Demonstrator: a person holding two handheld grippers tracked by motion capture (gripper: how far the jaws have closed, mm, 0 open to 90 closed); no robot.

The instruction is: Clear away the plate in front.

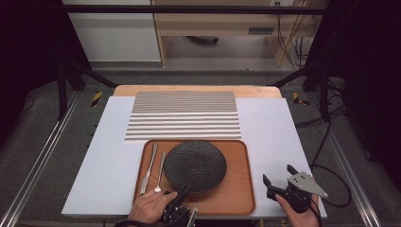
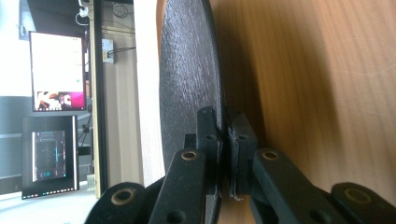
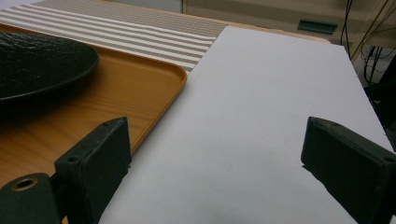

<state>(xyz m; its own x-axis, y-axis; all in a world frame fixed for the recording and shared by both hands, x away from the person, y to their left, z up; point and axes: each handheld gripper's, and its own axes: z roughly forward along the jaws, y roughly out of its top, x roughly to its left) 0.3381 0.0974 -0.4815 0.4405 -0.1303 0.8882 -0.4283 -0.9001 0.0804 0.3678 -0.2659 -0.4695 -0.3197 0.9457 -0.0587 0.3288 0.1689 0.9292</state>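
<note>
- The left tool (image 1: 182, 196) is pinched shut on the near rim of the black plate (image 1: 195, 165); the left gripper view shows a pad on each face of the rim (image 2: 219, 140).
- The plate stretches ahead of that tool, resting on the wooden tray (image 1: 239, 189), with a knife (image 1: 148, 169) and spoon (image 1: 160, 172) just beside it on the tray, lying lengthwise away from the person.
- The right tool (image 1: 280, 174) hovers spread and empty over the white mat (image 1: 269, 123), beyond the tray's right edge, so the left hand (image 1: 151, 207) is nearer.
- Judgement: any lift goes up and forward toward the striped placemat (image 1: 184, 116) behind the tray.
- The high view gives the layout; the left gripper view alone proves the pinch.
</note>
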